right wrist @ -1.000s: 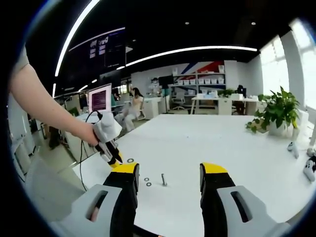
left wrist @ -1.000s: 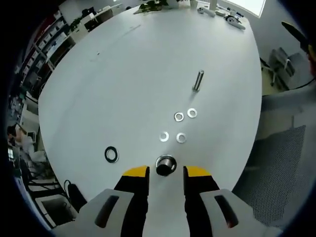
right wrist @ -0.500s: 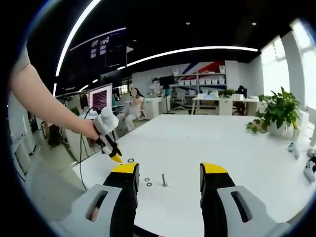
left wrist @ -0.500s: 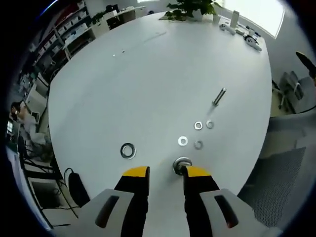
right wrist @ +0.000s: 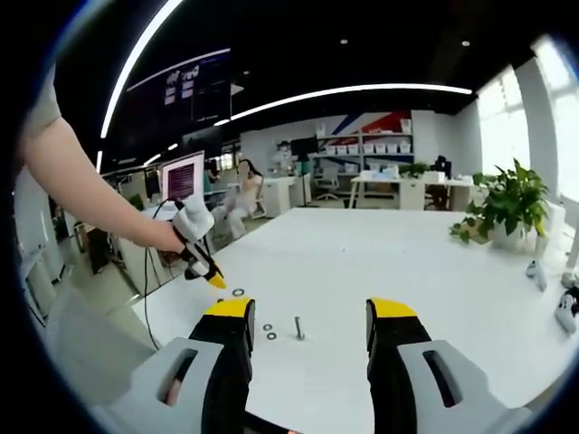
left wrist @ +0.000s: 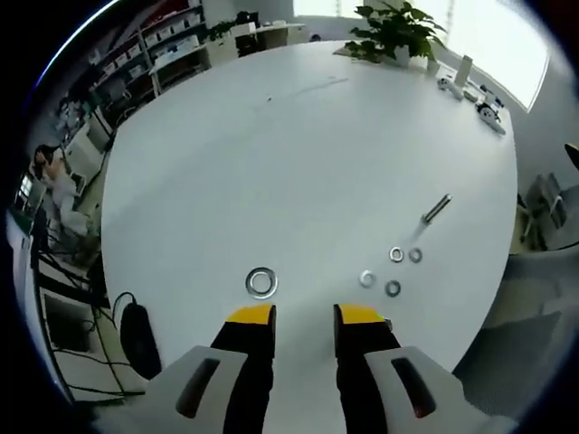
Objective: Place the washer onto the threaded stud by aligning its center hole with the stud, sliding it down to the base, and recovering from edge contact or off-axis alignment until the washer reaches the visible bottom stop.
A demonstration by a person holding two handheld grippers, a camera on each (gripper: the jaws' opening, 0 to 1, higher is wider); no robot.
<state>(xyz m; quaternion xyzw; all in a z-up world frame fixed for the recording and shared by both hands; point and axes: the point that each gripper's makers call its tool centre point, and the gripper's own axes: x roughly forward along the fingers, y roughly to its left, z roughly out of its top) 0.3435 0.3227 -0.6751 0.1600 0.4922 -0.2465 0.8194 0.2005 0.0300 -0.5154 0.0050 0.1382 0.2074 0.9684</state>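
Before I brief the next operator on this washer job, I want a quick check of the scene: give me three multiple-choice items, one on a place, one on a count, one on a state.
1. In the left gripper view, where does the large washer lie?
A. On the stud
B. Flat on the table, just beyond the left jaw tip
C. Between the jaws

2. How many small washers lie near the threaded stud?
A. Two
B. Four
C. Seven

3. How does the left gripper stand?
A. Open, holding nothing
B. Shut on a washer
C. Shut on the stud

Answers: 1 B, it lies flat on the bare white top, ahead of the yellow tip. 2 B, four small rings sit clustered beside the stud. 3 A, bare table shows between its jaws.
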